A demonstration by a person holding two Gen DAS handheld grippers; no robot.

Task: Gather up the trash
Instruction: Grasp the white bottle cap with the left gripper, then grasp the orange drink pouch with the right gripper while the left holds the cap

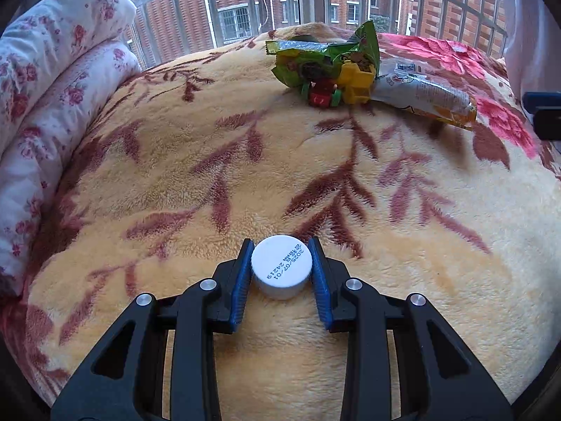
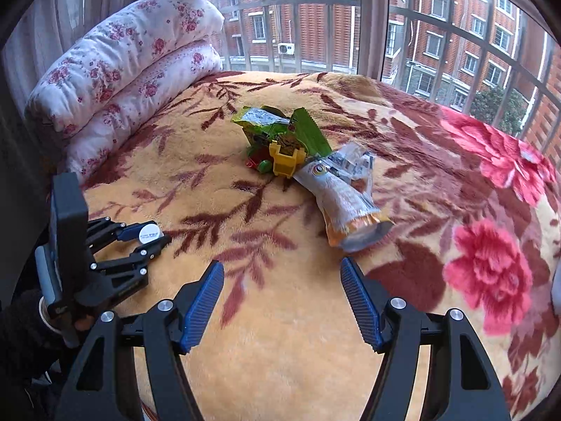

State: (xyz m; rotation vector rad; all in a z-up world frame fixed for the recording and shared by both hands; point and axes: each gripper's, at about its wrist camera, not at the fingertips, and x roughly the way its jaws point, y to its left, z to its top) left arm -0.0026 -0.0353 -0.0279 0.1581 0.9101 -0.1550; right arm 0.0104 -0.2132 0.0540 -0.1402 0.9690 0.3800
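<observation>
Left tool point(image 1: 281, 270): closed around a white bottle cap point(image 1: 281, 266), both blue pads against its rim; the cap sits low over the bed blanket point(image 1: 210, 175), printed date facing up. I cannot tell whether it is lifted clear of the blanket.
Right tool point(image 2: 282, 298): wide open, holding nothing, hovering above the blanket.
Remaining trash: a silver-and-orange snack wrapper point(image 2: 345, 207) and a crumpled green wrapper point(image 2: 280, 129), both in the middle of the bed with a small yellow toy point(image 2: 287, 161) between them, touching both.
Key relation: the silver-and-orange wrapper lies straight ahead of the right tool, slightly to its right; its torn orange end points toward the tool, and its long axis runs away from the tool toward the toy.
Nearer arm: the right one, clearly; the left tool point(image 2: 154, 238) sits well off to the left of the pile and is already occupied.
Likely next move: the right tool goes forward and closes across the wrapper's near end.
Risk: thin foil may slip or drag the toy along.
Backdrop: a folded floral quilt point(image 2: 133, 66) by the barred window.
</observation>
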